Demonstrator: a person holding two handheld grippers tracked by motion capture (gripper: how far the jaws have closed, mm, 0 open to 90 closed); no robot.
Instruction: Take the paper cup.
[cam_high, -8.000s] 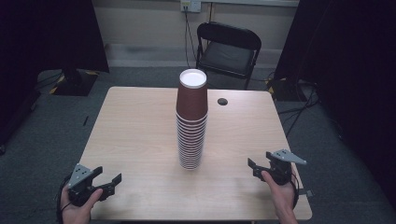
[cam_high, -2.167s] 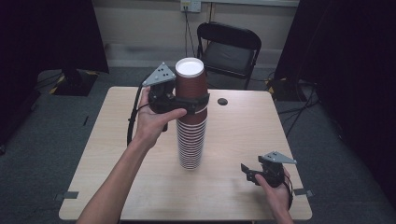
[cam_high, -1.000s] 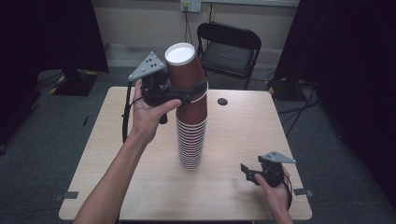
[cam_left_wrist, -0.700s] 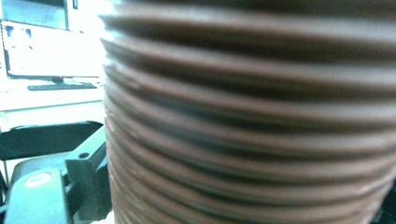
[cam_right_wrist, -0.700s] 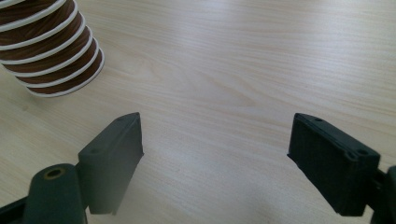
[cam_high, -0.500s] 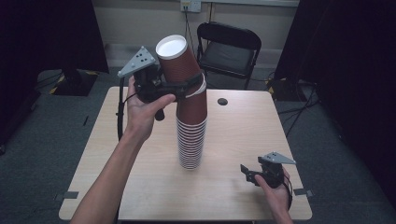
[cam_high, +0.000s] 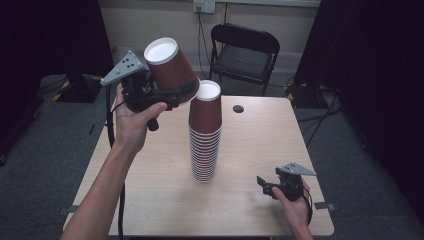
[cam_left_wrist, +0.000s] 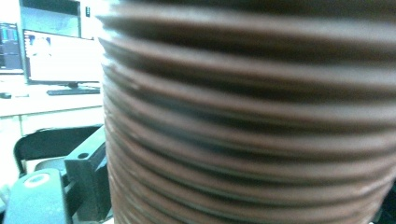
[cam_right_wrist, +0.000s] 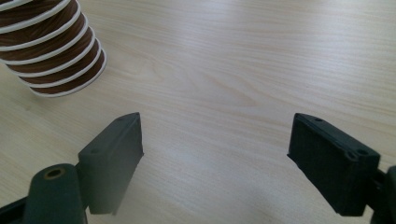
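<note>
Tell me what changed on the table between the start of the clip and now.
The left gripper rose from the table's near left corner, closed on the top cup and lifted it off the stack, tilting it up and leftward. The stack stands where it did; the right gripper rests open near the table's right corner.

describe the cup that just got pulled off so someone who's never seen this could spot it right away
Start at the wooden table and its tall stack of brown paper cups. Up and left of the stack's top, the left gripper holds one brown cup in the air. Alone among the cups, it is tilted and clear of the stack.
</note>
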